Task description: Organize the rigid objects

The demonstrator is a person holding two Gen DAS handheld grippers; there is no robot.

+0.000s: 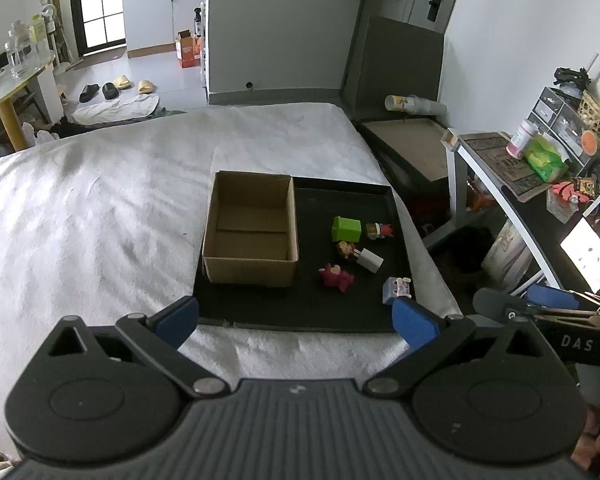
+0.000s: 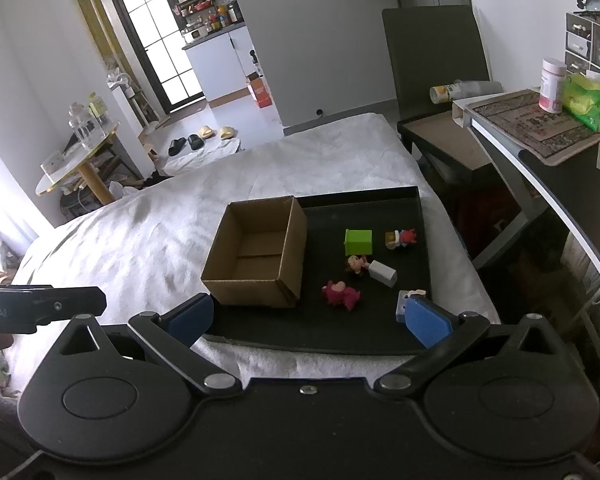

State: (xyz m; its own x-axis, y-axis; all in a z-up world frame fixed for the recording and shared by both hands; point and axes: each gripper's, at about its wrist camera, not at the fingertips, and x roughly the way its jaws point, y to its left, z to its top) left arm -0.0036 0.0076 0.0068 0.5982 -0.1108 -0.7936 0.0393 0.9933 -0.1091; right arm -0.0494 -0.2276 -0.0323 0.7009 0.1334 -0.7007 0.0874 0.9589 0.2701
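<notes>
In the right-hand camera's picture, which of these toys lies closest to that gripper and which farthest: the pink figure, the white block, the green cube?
Seen from the right gripper, whose jaws are wide open:
1. Pink figure, nearest, in the tray's front middle.
2. White block, a little farther back and to the right.
3. Green cube, farthest, toward the back of the black tray, right of the cardboard box.

White letters "DAS" can be read on the black body of the right claw, which shows at the right edge of the left wrist view. In the right wrist view the left claw, at the left edge, bears small white lettering too blurred to read. The mat on the right-hand table carries print too small to make out.
</notes>
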